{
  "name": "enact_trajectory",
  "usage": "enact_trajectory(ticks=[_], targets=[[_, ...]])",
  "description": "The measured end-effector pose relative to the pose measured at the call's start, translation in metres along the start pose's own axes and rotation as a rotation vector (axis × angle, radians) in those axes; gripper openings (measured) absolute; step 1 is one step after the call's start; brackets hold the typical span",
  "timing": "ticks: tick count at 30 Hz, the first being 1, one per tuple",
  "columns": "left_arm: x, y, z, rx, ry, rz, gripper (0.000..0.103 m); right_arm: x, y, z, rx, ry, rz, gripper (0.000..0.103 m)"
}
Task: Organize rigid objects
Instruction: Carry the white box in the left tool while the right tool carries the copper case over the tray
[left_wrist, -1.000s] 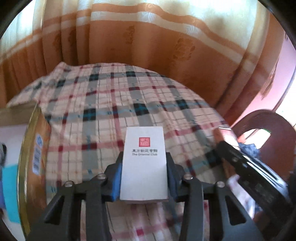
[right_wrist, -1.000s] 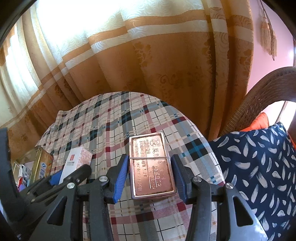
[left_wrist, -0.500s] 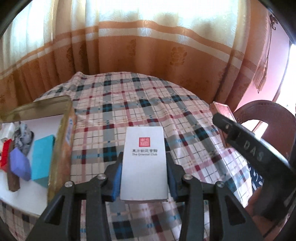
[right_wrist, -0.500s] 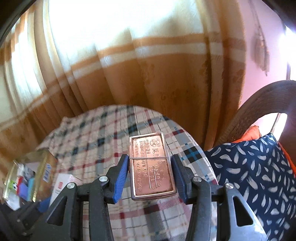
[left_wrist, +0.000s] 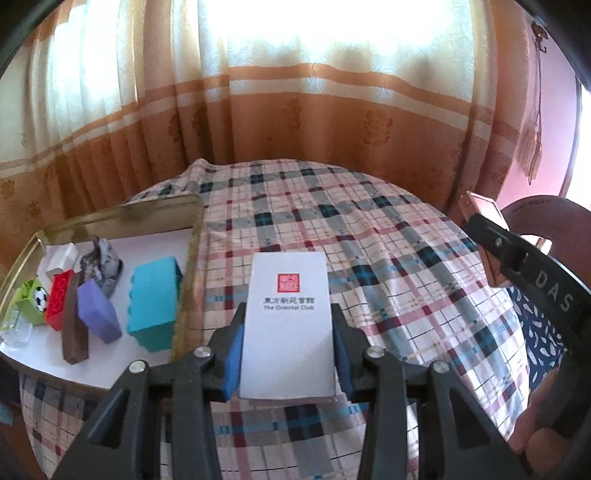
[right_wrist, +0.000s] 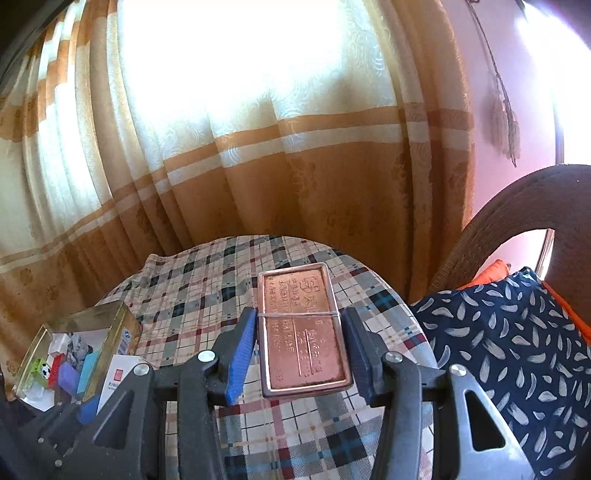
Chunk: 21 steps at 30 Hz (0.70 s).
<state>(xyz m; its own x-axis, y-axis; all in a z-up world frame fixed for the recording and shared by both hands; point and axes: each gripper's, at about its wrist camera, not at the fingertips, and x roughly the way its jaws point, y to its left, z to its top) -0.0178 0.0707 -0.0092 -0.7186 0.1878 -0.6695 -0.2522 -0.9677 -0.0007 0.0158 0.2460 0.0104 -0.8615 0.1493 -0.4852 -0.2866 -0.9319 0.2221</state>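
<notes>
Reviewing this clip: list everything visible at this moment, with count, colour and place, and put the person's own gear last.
Flat white card box: 1, red seal, held over the table.
Copper metal case: 1, held over the table's right side.
Gold rectangular tin tray: 1, white inside, table's left.
Teal block: 1, in tray.
Purple block: 1, in tray.
Brown bar: 1, in tray.
Red brick: 1, in tray.
Green football box: 1, in tray.
Plaid tablecloth: 1.
Orange-cream curtain: behind.
Navy leaf-print cushion: 1, right.
Left gripper: black, blue fingers.
Right gripper: same.
</notes>
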Motion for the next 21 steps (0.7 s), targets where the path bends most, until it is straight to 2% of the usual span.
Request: enact_trajectory(ticks=[6, 13, 21], targets=[[-0.004, 0.011, -0.005, -0.021, -0.013, 0.011, 0.040, -0.011, 0.014, -0.005, -0.046, -0.026, 0.000, 0.050], [-0.011, 0.021, -0.010, -0.036, -0.029, 0.022, 0.040, -0.016, 0.030, -0.015, -0.065, -0.013, 0.032, 0.050], [-0.018, 0.026, -0.012, -0.047, -0.052, 0.005, 0.040, -0.025, 0.043, -0.019, -0.105, -0.041, 0.027, 0.050]])
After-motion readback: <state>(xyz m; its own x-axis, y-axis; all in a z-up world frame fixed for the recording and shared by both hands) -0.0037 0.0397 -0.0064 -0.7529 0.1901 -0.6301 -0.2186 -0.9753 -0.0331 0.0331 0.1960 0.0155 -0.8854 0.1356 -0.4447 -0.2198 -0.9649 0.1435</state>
